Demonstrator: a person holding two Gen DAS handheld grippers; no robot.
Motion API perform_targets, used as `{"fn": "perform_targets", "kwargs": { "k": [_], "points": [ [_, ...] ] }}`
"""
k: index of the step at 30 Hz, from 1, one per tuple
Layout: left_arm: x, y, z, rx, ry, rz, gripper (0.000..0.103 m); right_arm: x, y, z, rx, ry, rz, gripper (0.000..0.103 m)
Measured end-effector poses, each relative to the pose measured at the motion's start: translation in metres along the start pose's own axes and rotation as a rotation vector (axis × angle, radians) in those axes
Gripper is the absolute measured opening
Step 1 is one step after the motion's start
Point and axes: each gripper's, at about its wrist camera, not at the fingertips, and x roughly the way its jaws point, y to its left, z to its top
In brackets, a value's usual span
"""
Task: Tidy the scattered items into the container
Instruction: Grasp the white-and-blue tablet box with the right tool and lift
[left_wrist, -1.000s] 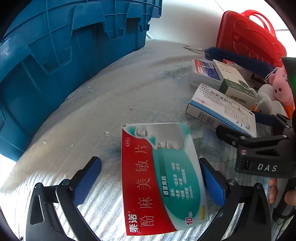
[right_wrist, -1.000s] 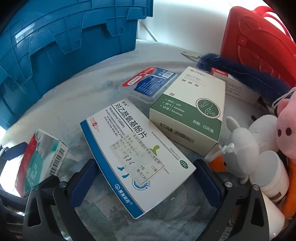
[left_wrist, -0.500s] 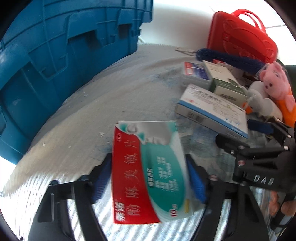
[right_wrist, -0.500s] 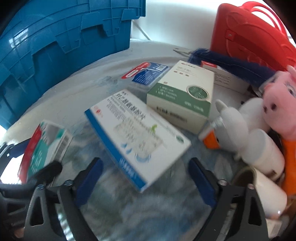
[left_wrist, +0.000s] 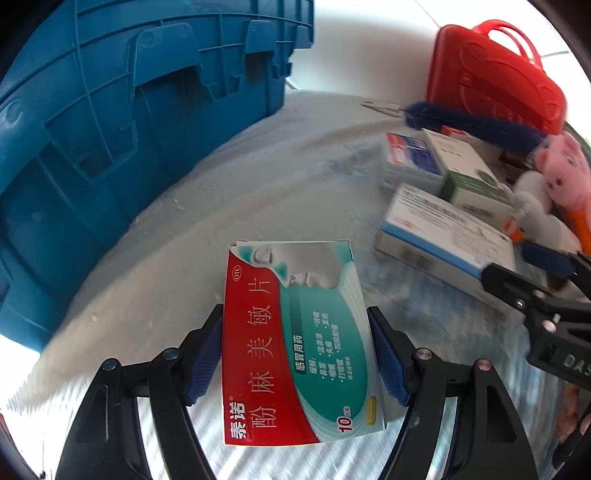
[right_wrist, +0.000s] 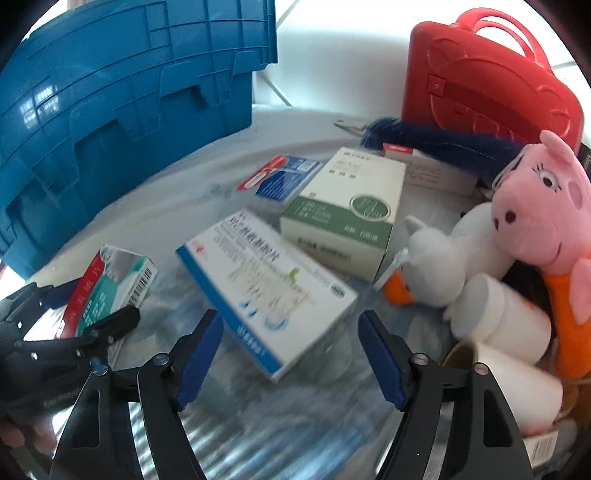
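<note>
My left gripper (left_wrist: 295, 317) is shut on a red-and-teal medicine box (left_wrist: 288, 369), both blue pads pressing its long sides; the right wrist view shows that box (right_wrist: 110, 284) at lower left. A blue crate (left_wrist: 110, 129) stands at the left behind it, on the pale cloth. A blue-and-white medicine box (right_wrist: 266, 288) lies slanted in front of my right gripper (right_wrist: 289, 321). Its jaws are closing, with only the box's near corner between the pads, untouched. In the left wrist view the right gripper (left_wrist: 517, 280) reaches that box (left_wrist: 443, 236) from the right.
Behind the blue-and-white box lie a green-and-white box (right_wrist: 347, 210) and a small red-and-blue pack (right_wrist: 284, 177). A pink pig plush (right_wrist: 539, 206), a white plush (right_wrist: 443, 258) and white bottles (right_wrist: 506, 314) crowd the right. A red case (right_wrist: 480, 85) and a blue brush (right_wrist: 443, 144) are at the back.
The left jaws closed from wide open onto the red-and-teal box. The right jaws narrowed, and the blue-and-white box now sits further ahead of the pads.
</note>
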Motion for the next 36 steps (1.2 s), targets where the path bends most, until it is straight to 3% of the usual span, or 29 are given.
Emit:
{"fn": "perform_targets", "kwargs": {
  "k": [2, 5, 7, 11, 14, 16, 19, 22, 25, 28, 30, 36],
  "points": [
    [0.007, 0.004, 0.009, -0.013, -0.001, 0.010, 0.073, 0.005, 0.001, 0.003, -0.008, 0.009, 0.014, 0.079],
    [0.016, 0.010, 0.020, -0.018, 0.002, 0.019, 0.073, 0.002, 0.018, 0.004, -0.041, 0.029, 0.134, 0.077],
    [0.019, 0.013, 0.023, -0.022, 0.008, 0.013, 0.073, -0.003, 0.026, 0.005, -0.057, 0.019, 0.165, 0.077],
    [0.021, 0.016, 0.023, -0.025, 0.014, -0.001, 0.073, 0.002, 0.021, 0.017, -0.113, -0.027, 0.055, 0.085],
    [0.022, 0.018, 0.024, -0.027, 0.016, -0.005, 0.073, 0.021, 0.011, 0.024, -0.130, -0.010, 0.064, 0.091],
    [0.022, 0.019, 0.024, -0.028, 0.014, -0.004, 0.074, 0.031, 0.005, 0.026, -0.114, -0.008, 0.130, 0.094],
    [0.023, 0.020, 0.025, -0.030, 0.009, -0.006, 0.074, 0.032, 0.004, 0.021, -0.071, 0.058, 0.304, 0.093],
    [0.024, 0.019, 0.026, -0.025, 0.012, -0.009, 0.074, 0.012, 0.034, -0.002, -0.193, 0.116, 0.396, 0.092],
    [0.024, 0.020, 0.028, -0.020, 0.020, -0.013, 0.074, -0.002, 0.049, -0.012, -0.250, 0.115, 0.329, 0.092],
    [0.020, 0.023, 0.023, -0.007, 0.026, -0.011, 0.074, -0.003, 0.039, -0.003, -0.151, 0.075, 0.230, 0.092],
    [0.018, 0.027, 0.021, -0.009, 0.030, -0.009, 0.074, -0.002, 0.037, 0.000, -0.091, 0.075, 0.216, 0.092],
    [0.013, 0.035, 0.014, -0.003, 0.019, -0.010, 0.074, 0.004, 0.056, -0.007, -0.091, 0.070, 0.195, 0.093]
  ]
}}
